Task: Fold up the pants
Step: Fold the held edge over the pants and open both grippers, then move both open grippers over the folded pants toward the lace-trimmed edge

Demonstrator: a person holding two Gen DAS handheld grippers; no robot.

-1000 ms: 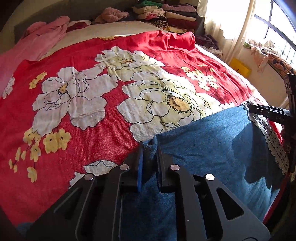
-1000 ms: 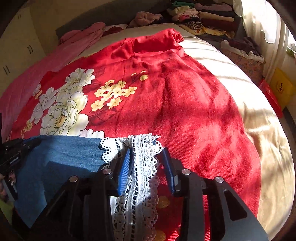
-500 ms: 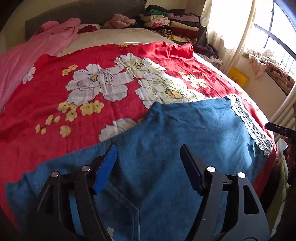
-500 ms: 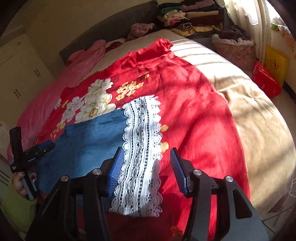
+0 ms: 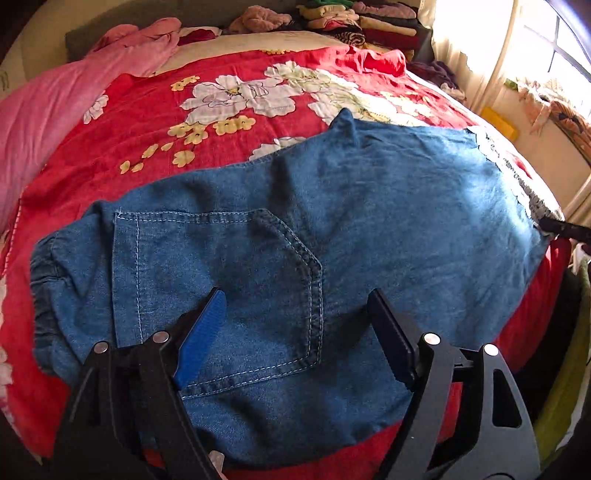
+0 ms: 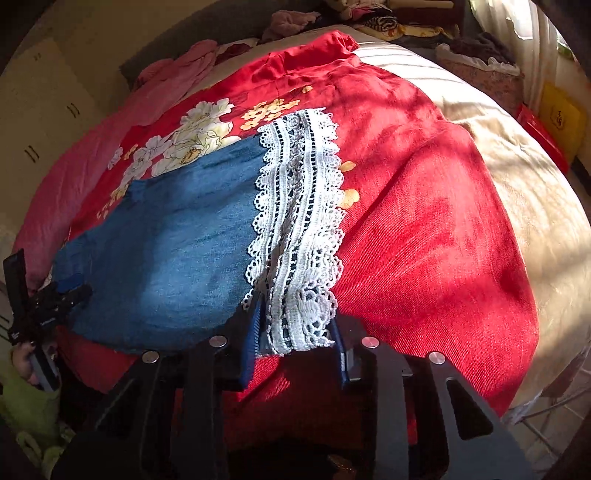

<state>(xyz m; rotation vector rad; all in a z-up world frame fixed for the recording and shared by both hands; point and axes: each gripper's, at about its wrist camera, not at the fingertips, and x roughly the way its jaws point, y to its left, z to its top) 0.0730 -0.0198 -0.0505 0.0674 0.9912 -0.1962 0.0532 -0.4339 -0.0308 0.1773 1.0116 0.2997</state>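
Bed w/ red floral bedspread [image 5: 140,122] over a beige quilt [image 6: 524,192]; pink blanket [image 5: 48,110] along the left side, stacked folded clothes [image 5: 362,22] at the far end, bright window w/ curtain [image 5: 476,44] on the right. Blue denim pants [image 5: 388,206] lie flat across the near edge of the bed, back pocket up, white lace hem [image 6: 299,206] toward the right. Left gripper [image 5: 295,328]: jaws spread & opening above the pocket, not pinching cloth. Right gripper [image 6: 295,339]: jaws closing around the near end of the lace hem, pads not yet pressing. Bare bedspread beyond the pants; red cloth at the near edge drops off the bed.
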